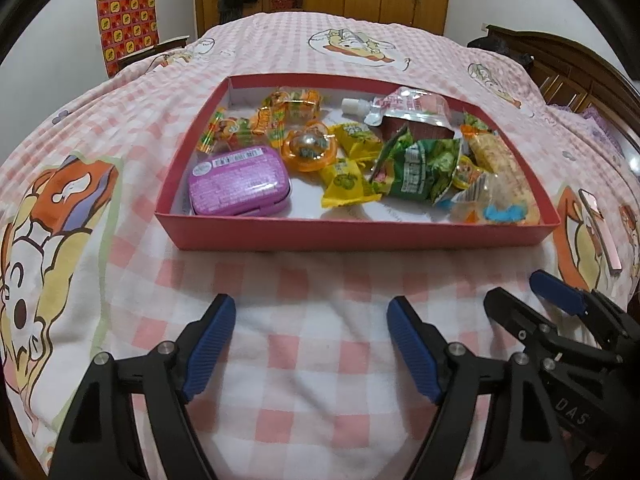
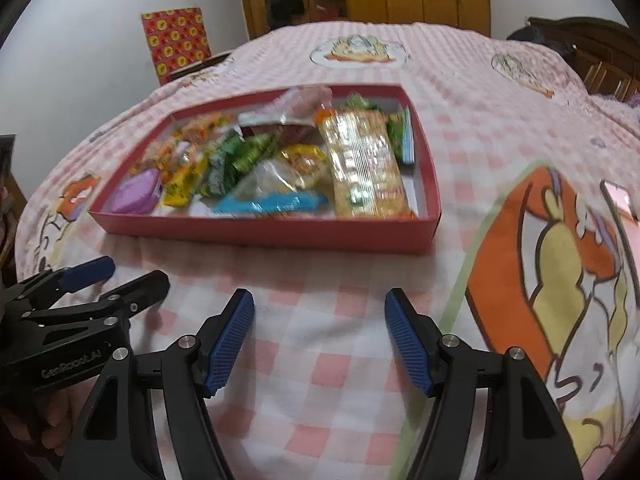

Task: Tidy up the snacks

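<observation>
Snacks all sit inside the red box (image 1: 360,236) on the bed (image 1: 304,360), purple tin (image 1: 240,186) in its near-left corner. Left gripper (image 1: 310,346) and right gripper (image 2: 320,338) hover short of it, fingers spread, holding nothing, so probably between picks or finished.

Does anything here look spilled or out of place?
Nothing has spilled: every snack lies inside the red box on the bed. They are just jumbled, packets overlapping. One oddity: a phone lies on the bedspread beside the box.
</observation>
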